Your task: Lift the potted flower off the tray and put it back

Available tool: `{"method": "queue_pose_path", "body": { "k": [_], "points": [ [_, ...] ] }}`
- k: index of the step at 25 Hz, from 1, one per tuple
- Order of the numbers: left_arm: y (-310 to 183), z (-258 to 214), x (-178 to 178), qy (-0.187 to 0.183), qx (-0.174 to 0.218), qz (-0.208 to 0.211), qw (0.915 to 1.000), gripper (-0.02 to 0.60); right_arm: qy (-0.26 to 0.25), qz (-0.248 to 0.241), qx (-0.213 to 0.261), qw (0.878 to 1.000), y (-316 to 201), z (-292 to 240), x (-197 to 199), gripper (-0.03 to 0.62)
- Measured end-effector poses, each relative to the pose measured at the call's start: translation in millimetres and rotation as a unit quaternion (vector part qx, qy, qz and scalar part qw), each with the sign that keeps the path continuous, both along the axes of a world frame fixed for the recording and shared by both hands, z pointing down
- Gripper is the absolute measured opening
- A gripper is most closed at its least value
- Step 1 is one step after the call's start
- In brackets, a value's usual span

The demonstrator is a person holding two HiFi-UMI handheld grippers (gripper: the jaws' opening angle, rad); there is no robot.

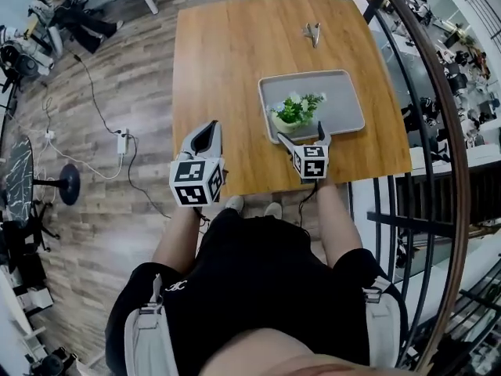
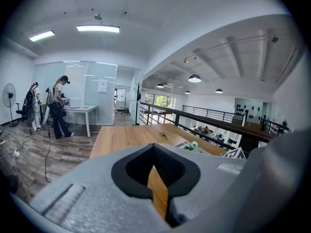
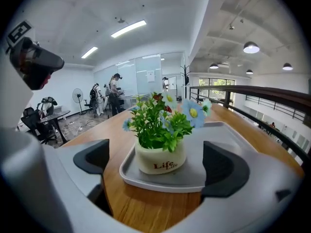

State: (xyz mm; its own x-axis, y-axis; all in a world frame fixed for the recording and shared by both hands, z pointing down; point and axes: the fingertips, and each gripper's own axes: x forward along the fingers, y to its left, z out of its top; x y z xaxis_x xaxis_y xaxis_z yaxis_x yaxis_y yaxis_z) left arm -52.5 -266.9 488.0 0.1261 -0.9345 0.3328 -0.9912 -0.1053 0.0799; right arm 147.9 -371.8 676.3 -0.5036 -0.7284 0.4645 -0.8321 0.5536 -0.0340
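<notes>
A cream pot of green leaves and pale blue flowers (image 1: 296, 112) (image 3: 160, 152) stands in the near left corner of the grey tray (image 1: 337, 92) (image 3: 218, 171) on the wooden table (image 1: 227, 69). My right gripper (image 1: 304, 137) (image 3: 158, 171) is open, low over the table's front edge. Its two dark pads (image 3: 92, 161) flank the pot from just in front, without touching it. My left gripper (image 1: 210, 131) (image 2: 155, 178) hovers at the table's front left, away from the tray. Its jaws are together, with only a thin slit showing wood between them, and nothing is held.
A small metal object (image 1: 312, 31) lies at the table's far right. A dark railing (image 1: 438, 131) runs close along the table's right side. Cables and a power strip (image 1: 123, 141) lie on the floor to the left. People stand by a far desk (image 2: 58, 108).
</notes>
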Motion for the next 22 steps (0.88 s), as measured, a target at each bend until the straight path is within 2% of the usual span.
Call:
{"method": "queue_pose_path", "body": {
  "k": [6, 13, 22],
  "points": [
    [22.1, 9.4, -21.2, -0.007, -0.017, -0.054, 0.9984, 0.012, 0.034, -0.029, 0.003, 0.999, -23.9, 24.9, -11.0, 0.58],
    [46.2, 8.3, -46.5, -0.022, -0.02, -0.102, 0.9943, 0.012, 0.045, -0.044, -0.011, 0.998, -48.2, 48.7, -22.2, 0.58],
    [60.2, 9.5, -66.1, -0.027, -0.023, -0.125, 0.9915, 0.012, 0.041, -0.059, -0.027, 0.997, -68.1, 57.2, -40.0, 0.58]
  ]
}}
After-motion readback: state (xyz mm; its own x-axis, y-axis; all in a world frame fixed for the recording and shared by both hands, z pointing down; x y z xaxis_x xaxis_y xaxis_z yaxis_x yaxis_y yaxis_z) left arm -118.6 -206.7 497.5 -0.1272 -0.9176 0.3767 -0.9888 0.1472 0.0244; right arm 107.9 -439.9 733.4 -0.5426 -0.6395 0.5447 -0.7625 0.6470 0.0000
